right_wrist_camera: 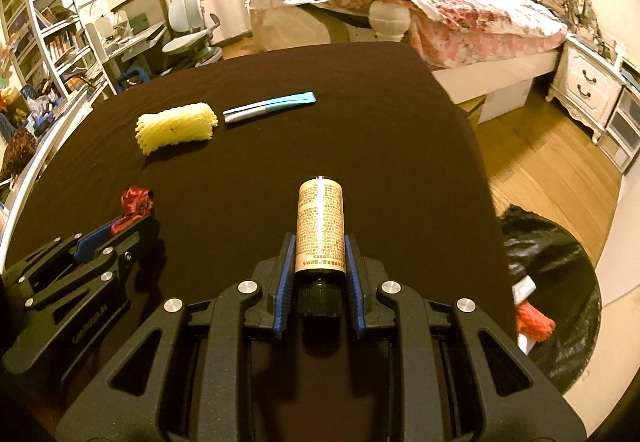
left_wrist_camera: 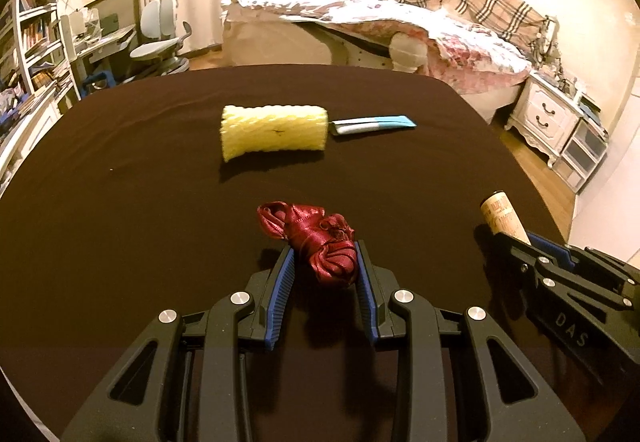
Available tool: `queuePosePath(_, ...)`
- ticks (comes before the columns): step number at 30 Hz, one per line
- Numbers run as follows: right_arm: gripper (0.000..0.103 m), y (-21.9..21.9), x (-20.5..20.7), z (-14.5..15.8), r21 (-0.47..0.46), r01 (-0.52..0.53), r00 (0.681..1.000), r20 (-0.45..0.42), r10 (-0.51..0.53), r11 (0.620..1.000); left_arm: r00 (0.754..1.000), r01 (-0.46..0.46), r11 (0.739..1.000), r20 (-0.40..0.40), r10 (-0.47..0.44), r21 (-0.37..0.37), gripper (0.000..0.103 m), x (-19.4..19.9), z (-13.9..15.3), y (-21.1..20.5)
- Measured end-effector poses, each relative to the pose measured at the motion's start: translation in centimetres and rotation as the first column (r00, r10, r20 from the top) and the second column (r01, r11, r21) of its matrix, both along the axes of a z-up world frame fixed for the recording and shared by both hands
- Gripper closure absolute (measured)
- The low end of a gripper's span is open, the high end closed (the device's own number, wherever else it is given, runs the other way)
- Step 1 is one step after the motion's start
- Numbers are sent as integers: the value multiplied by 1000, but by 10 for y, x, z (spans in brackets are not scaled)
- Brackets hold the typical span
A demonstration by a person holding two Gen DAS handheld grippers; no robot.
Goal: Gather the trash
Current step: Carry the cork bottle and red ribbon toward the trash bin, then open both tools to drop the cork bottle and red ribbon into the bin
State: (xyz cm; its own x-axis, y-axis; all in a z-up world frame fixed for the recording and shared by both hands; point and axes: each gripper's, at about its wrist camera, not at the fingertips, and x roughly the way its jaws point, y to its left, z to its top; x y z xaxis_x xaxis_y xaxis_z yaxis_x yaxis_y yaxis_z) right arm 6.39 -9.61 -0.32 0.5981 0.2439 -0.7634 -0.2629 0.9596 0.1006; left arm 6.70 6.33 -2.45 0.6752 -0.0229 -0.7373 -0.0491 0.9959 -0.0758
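Note:
A crumpled red ribbon [left_wrist_camera: 324, 242] sits between the blue pads of my left gripper [left_wrist_camera: 325, 254], which is shut on it just above the dark tablecloth [left_wrist_camera: 120, 181]. My right gripper [right_wrist_camera: 320, 246] is shut on a small brown bottle [right_wrist_camera: 320, 226] with a tan label and black cap, cap end toward the camera. In the left wrist view the bottle [left_wrist_camera: 505, 217] and right gripper [left_wrist_camera: 516, 238] show at the right edge. The right wrist view has the ribbon [right_wrist_camera: 136, 203] and left gripper [right_wrist_camera: 124, 224] at the left. A yellow foam net sleeve [left_wrist_camera: 274, 133] and a blue-and-white tube [left_wrist_camera: 372, 124] lie farther back.
A black trash bag [right_wrist_camera: 560, 282] stands open on the floor right of the table, with red and white scraps inside. Beyond the table are a bed [left_wrist_camera: 400, 25], a white nightstand [left_wrist_camera: 548, 109], a desk chair [left_wrist_camera: 160, 37] and bookshelves [left_wrist_camera: 32, 41].

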Motion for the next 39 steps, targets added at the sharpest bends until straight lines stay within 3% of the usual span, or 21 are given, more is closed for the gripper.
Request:
queuePosePath(18,80,-86,-33,11,33,156,987,42,-157,987,985,166,986,50,-167,15,71,-17,15,-77)
queuePosePath(39,80,-199,-45,2,13,405,911,77,-405,914,917,386,921,88,-389,46,71,-10,22,-192)
